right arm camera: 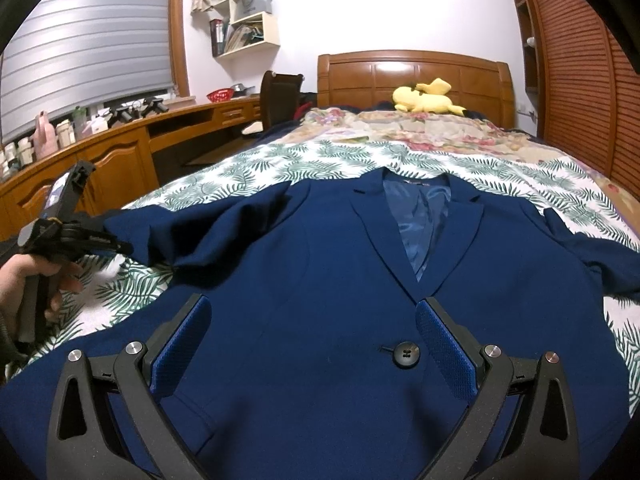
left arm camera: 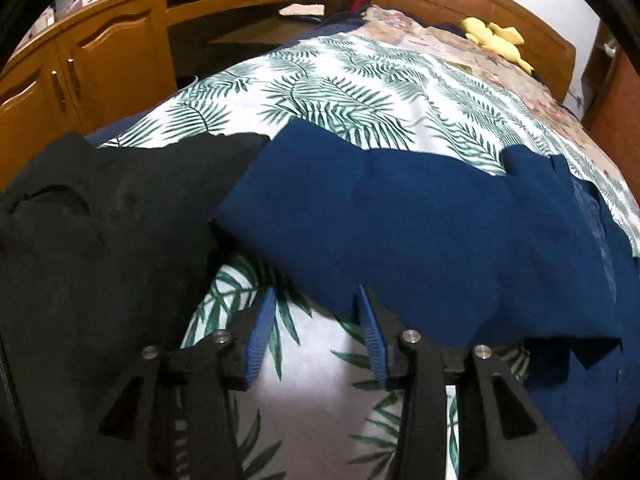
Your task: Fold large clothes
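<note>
Right wrist view is showing the navy jacket (right arm camera: 320, 280) lying face-up on the bed (right arm camera: 240, 168), the right hand-held gripper (right arm camera: 312, 344) gaping wide above it; at nine o'clock, the left hand-held gripper (left arm camera: 316, 336), half-open and empty, is nearing the sleeve (left arm camera: 380, 208) and should be pinching its hem cleanly.

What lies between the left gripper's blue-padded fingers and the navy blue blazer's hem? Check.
In the left wrist view, only bare white leaf-print bedsheet lies between the left gripper and the navy blue blazer; its jaws are open and empty.
</note>
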Demonstrator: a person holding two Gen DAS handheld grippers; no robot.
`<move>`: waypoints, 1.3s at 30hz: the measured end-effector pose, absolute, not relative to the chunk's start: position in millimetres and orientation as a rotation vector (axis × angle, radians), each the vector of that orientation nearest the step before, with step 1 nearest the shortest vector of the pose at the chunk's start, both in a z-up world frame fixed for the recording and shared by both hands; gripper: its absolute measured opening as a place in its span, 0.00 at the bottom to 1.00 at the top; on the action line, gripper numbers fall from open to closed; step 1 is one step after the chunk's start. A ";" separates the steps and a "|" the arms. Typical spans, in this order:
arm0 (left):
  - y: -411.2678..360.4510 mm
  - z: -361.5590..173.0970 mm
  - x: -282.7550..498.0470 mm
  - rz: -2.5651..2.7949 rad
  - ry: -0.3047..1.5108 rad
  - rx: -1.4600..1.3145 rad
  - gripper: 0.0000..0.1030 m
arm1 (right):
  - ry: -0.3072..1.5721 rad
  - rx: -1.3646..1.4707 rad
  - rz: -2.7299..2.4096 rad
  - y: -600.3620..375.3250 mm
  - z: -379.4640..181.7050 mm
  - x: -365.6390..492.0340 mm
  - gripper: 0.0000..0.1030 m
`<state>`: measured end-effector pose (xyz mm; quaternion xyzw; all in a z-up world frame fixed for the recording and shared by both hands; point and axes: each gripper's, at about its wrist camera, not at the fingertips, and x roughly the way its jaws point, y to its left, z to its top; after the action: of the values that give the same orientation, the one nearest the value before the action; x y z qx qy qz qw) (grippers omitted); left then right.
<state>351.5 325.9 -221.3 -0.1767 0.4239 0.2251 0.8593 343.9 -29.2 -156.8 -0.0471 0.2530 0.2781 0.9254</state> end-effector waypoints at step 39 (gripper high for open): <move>53.7 -3.6 301.4 0.007 0.522 0.063 0.00 | 0.459 -0.152 0.525 -100.1 -109.4 261.9 1.00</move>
<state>301.4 53.7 -3.6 0.0310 0.2581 0.0034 0.9656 261.9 -100.1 -109.4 -0.0745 0.2246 0.2568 0.9371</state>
